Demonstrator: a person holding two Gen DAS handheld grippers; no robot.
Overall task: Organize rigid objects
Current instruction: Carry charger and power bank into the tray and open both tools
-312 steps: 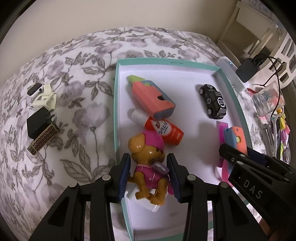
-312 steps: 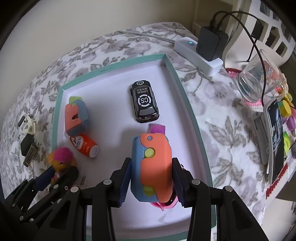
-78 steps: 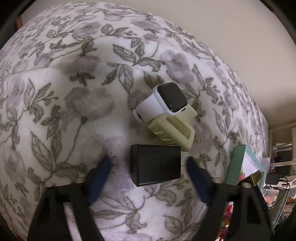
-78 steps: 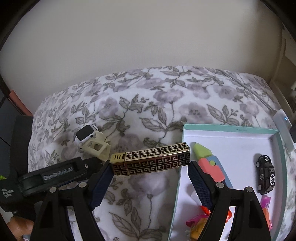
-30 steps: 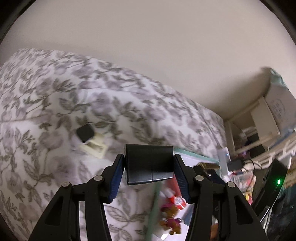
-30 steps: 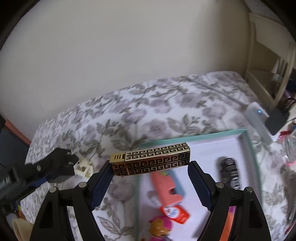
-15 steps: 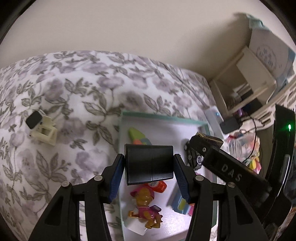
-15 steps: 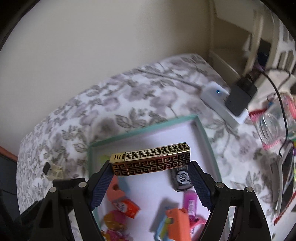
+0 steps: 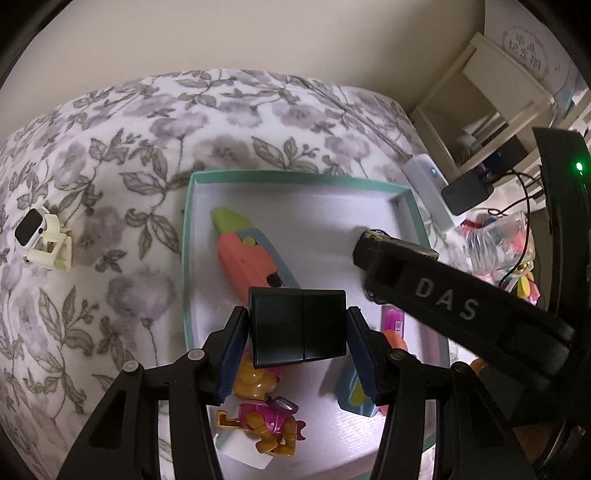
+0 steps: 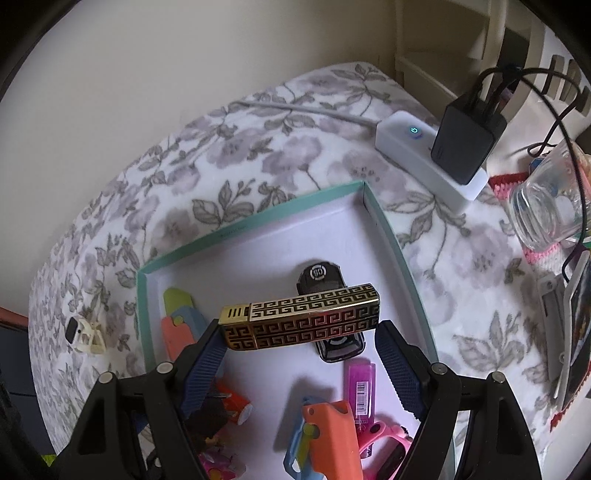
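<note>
While grippers clamp black block (image 9: 298,328) and patterned bar (image 10: 301,315) | tray (image 9: 295,176): toys

Both wrist cameras look steeply down from close above, sharing the shallow teal-rimmed white cardboard tray (image 9: 186,236) (image 10: 384,221) on the floral-patterned bed (image 9: 110,155) (image 10: 258,147).

Plain cream wall (image 9: 258,33) fills the top of both views, no windows in sight. Bed under a white blanket (image 9: 92,155) with a grey-purple flower and leaf print. Upper right: cream shelf unit (image 9: 480,92) with open compartments, against the wall. White power strip (image 10: 424,162) with a lit blue indicator lies on the blanket edge, black adapter (image 10: 467,144) plugged into it, cables trailing right. Light is soft, dim, indoor.
</note>
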